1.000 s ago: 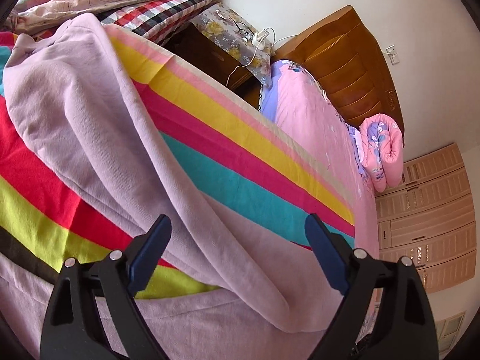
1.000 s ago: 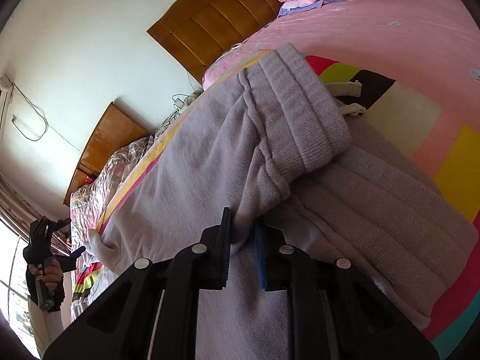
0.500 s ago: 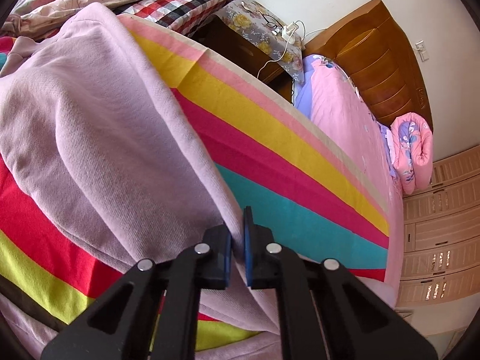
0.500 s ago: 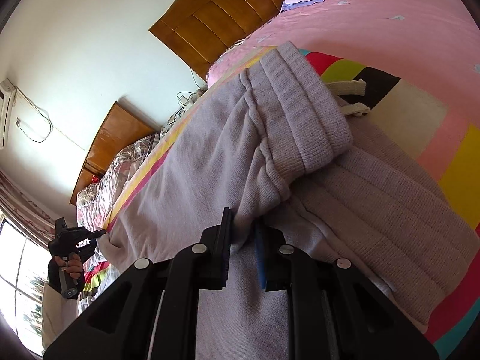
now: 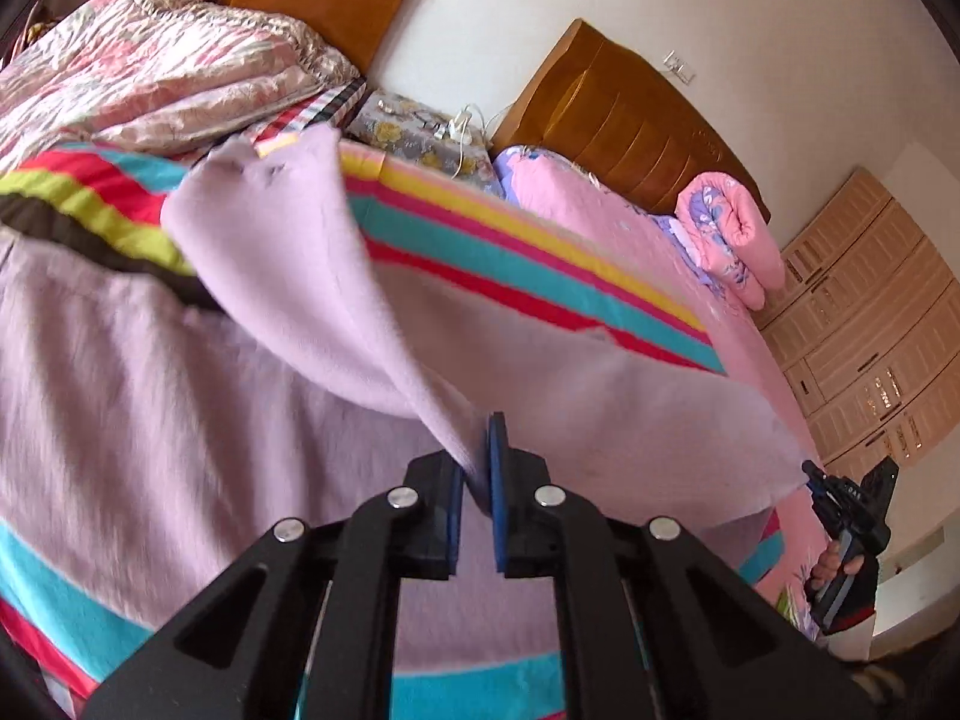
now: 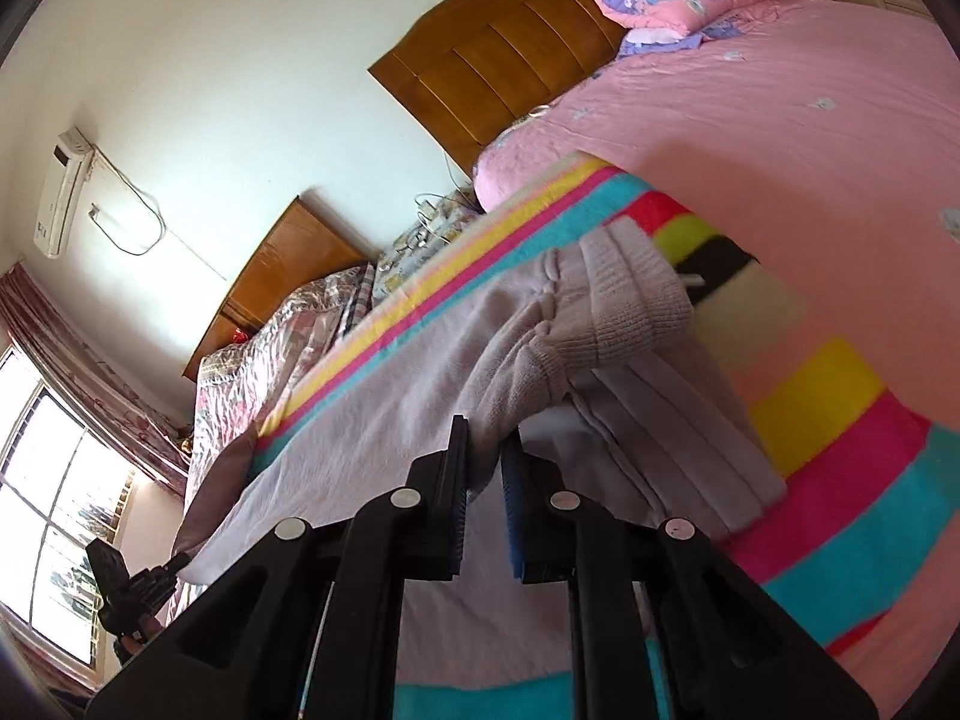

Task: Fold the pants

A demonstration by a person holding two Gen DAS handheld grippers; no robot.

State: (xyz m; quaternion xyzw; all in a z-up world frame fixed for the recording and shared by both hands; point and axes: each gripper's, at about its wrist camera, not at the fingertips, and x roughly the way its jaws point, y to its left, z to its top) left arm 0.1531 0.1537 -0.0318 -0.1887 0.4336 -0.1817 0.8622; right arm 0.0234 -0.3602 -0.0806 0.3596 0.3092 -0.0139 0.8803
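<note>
- Two beds fill the room; the near bed (image 6: 840,120) has a pink sheet, with a striped blanket (image 5: 540,252) spread over its near part, and that blanket carries the work.
- The pants (image 5: 150,390), pale lilac and soft, lie along the striped blanket. In the right wrist view the ribbed waistband (image 6: 630,300) is turned up and back over the layers below it, and one long edge is lifted clear of the bed between the two tools.
- The left tool (image 5: 474,480) is clenched on a fold of the leg fabric, which rises in a taut ridge from its blue pads toward the far cuff end (image 5: 270,180).
- The right tool (image 6: 483,474) is clenched on the fabric just below the waistband; a thin bunch of cloth runs between its fingers.
- Judged from this, the lengthwise fold is under way, one leg being carried over the other.
- Risks from here:
  - Each grip looks narrow, so the cloth could slide out if the tools pull apart too hard.
  - If one tool travels faster than the other, the lifted edge would land skewed and the legs would not line up.
  - The turned-up waistband may stay bunched under the fold and leave a lump.
  - The pinch could catch the striped blanket as well; I cannot tell whether it has.
</note>
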